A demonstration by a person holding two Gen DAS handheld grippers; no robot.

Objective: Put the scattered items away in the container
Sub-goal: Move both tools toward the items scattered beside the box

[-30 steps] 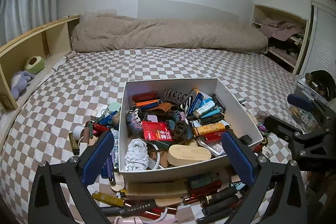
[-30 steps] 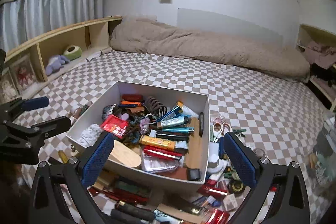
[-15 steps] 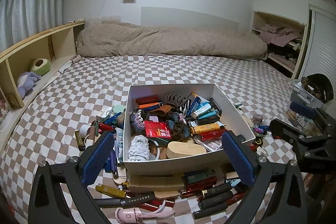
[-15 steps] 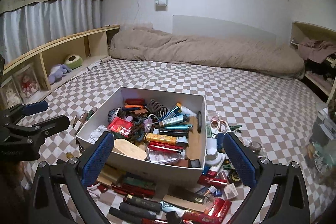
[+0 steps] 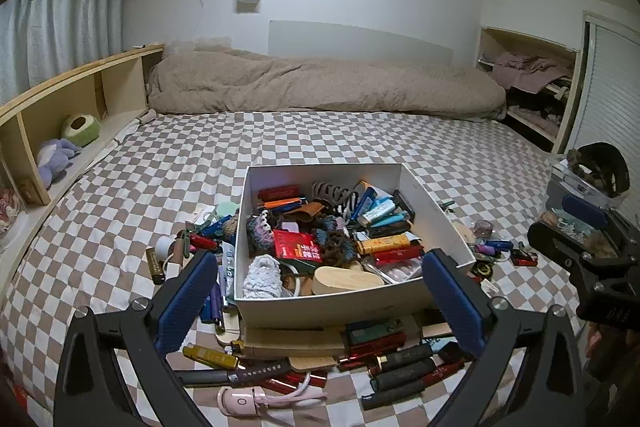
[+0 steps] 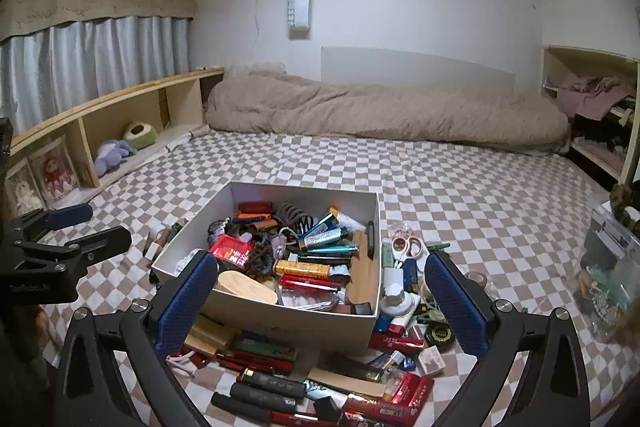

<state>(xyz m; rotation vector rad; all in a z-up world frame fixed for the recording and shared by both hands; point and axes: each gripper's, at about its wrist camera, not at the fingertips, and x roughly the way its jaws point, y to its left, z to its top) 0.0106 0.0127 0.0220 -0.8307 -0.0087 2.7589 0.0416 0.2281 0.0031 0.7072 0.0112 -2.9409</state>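
A white box [image 5: 434,205] sits on the checkered bed, piled with small items; it also shows in the right wrist view [image 6: 374,223]. Scattered items lie around it: black tubes [image 5: 400,367], a pink curler [image 5: 244,395], a gold tube [image 5: 210,355], white scissors [image 6: 406,245], red packets [image 6: 396,341]. My left gripper [image 5: 320,299] is open and empty, above and in front of the box. My right gripper [image 6: 322,299] is open and empty, in front of the box; it also shows in the left wrist view [image 5: 580,243].
A beige duvet [image 5: 320,87] lies across the far bed. A wooden shelf [image 5: 60,107] with plush toys runs along the left. A clear bin [image 6: 608,259] of clutter stands at the right. Open shelves [image 5: 532,87] stand far right.
Both grippers have pulled back and up from the box, so it looks smaller and more of the front clutter shows. Both stay open and empty.
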